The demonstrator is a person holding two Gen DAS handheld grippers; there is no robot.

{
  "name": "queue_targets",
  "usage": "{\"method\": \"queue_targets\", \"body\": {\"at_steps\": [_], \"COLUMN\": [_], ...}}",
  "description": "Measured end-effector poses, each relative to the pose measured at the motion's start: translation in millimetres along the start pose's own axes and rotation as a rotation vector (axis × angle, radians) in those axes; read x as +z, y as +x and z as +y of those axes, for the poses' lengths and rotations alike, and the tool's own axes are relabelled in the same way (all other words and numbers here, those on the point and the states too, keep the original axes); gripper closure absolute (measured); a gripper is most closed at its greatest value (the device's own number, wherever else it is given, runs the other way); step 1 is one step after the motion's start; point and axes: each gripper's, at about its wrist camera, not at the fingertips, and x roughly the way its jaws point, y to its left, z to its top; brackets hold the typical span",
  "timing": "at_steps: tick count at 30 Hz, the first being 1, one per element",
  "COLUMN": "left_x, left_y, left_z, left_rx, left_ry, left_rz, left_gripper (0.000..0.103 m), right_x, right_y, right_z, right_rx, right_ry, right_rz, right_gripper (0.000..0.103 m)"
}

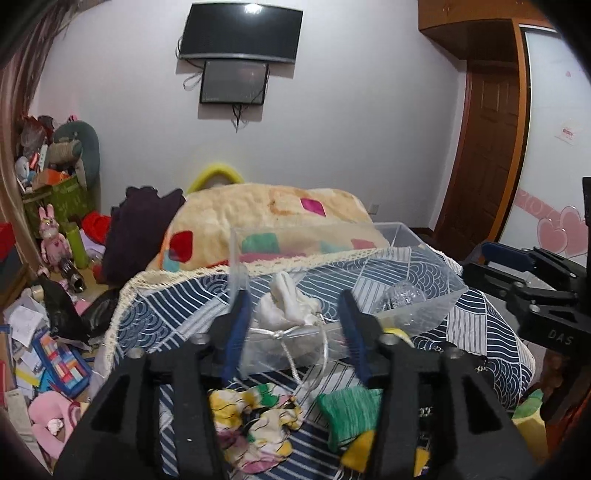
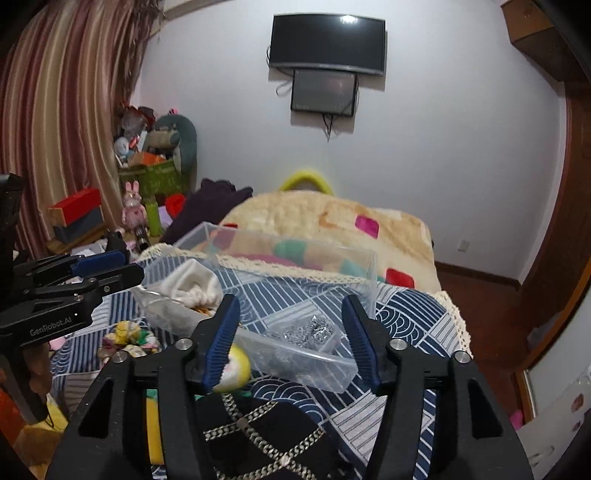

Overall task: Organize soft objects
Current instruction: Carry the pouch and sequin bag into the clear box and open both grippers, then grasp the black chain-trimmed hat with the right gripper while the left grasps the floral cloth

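Both grippers are seen spread with nothing pinched: left gripper (image 1: 295, 317) is pointed at the white drawstring pouch (image 1: 286, 302), which is sat inside the clear plastic bin (image 2: 295, 258) on the patterned bedspread (image 2: 406, 306). Right gripper (image 2: 291, 332) is held over the bin's other end, where something silvery (image 2: 314, 330) is lying.

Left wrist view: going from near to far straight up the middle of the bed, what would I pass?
Floral cloth → white drawstring pouch inside the clear plastic box → cream blanket with coloured patches → yellow ring → two wall screens.
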Motion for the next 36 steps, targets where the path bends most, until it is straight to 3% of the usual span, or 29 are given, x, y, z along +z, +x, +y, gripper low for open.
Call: {"method": "queue_targets", "body": {"at_steps": [3, 6, 10, 12, 25, 36], "left_x": [-3.3, -11.9, -29.8, -40.8, -100.0, -103.9], "left_y": [-13.8, -24.1, -27.8, -25.1, -7.4, 9.8], "left_z": [4.7, 7.2, 4.9, 5.1, 19.5, 23.5], "left_rx": [0.013, 0.025, 0.055, 0.061, 0.072, 0.104], "left_ry": [-0.009, -0.012, 0.025, 0.022, -0.041, -0.042], "left_rz": [-0.037, -0.052, -0.036, -0.011, 0.173, 0.210], "left_gripper": [0.037, 0.027, 0.025, 0.017, 0.016, 0.016], "right_x": [-6.1, -15.5, -28.3, -35.0, -85.9, -96.3], "right_y": [-10.9, -15.5, -12.5, -11.4, -8.3, 5.5], "right_z": [2.5, 5.4, 4.2, 3.9, 23.0, 11.2], "right_rx": [0.010, 0.001, 0.024, 0.035, 0.106, 0.010], "right_ry": [0.007, 0.011, 0.047, 0.070, 0.065, 0.056], "right_rz": [-0.032, -0.048, -0.026, -0.012, 0.081, 0.113], "right_gripper": [0.021, 0.018, 0.010, 0.006, 0.005, 0.005]}}
